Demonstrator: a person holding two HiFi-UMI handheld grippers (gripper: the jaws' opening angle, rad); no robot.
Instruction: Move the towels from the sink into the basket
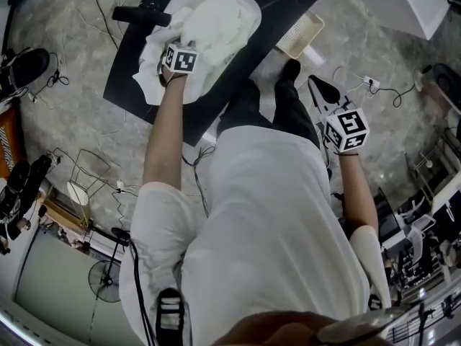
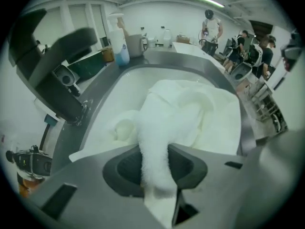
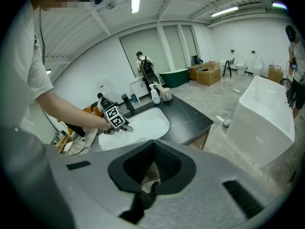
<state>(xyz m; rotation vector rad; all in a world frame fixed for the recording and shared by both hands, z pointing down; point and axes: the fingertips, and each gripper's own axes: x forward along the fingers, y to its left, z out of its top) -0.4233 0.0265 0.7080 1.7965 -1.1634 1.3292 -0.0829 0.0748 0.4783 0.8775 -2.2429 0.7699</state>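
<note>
The counter (image 1: 133,67) is black, set on a grey marbled floor (image 1: 65,114) strewn with cables. A white sink (image 2: 112,104) is sunk into it, with a black faucet (image 1: 140,14) at its left edge and a bottle (image 2: 118,46) of blue liquid at the far end. The room is a large white workshop under strip lights. A white bathtub (image 3: 267,111) stands to the right, cardboard boxes (image 3: 208,73) sit far back, and people stand along the far wall.

The towels (image 1: 212,24) lie heaped in the sink, one corner draped over its near rim onto the counter. The left gripper (image 2: 155,165) points steeply down into the heap, its jaws pinching a thick white fold that runs up between them. The right gripper (image 3: 152,168) hangs well apart to the right over the floor, jaws spread with only floor showing between them. The cream basket (image 1: 300,34) sits on the floor just right of the counter.

Each gripper's cube bears black-and-white square markers — the bottle's print is too small to read.
</note>
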